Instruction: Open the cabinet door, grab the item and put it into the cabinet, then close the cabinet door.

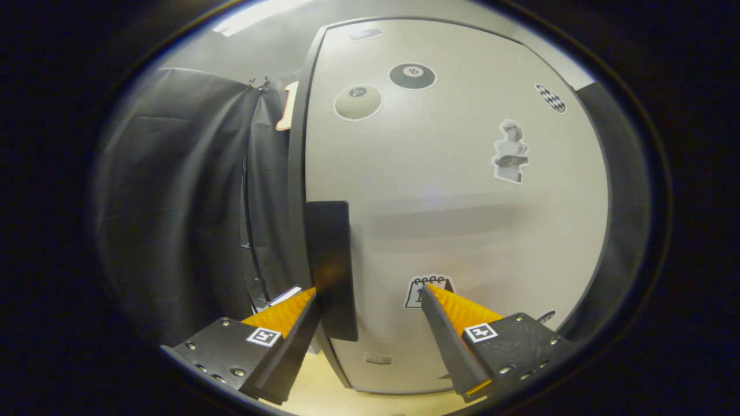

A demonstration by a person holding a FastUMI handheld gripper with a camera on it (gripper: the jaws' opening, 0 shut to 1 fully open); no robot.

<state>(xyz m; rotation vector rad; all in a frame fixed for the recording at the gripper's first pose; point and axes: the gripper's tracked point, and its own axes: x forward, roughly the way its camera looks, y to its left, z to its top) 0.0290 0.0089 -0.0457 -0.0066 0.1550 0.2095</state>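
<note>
- Door (462, 219) fills centre frame, shut, flush with the cabinet.
- Gripper (370, 294) at lower centre, fingers spread, left tip at the handle (330, 266), placed to pull or having just pushed.

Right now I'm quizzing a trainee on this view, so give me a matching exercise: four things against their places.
1. handle
2. eight-ball sticker
3. calendar sticker
4. tongs

A. high on the cabinet door
B. open, straddling the handle's lower part
C. dark plate on the door's edge
D. low on the door, by one fingertip

Pairs: 1-C, 2-A, 3-D, 4-B
</note>
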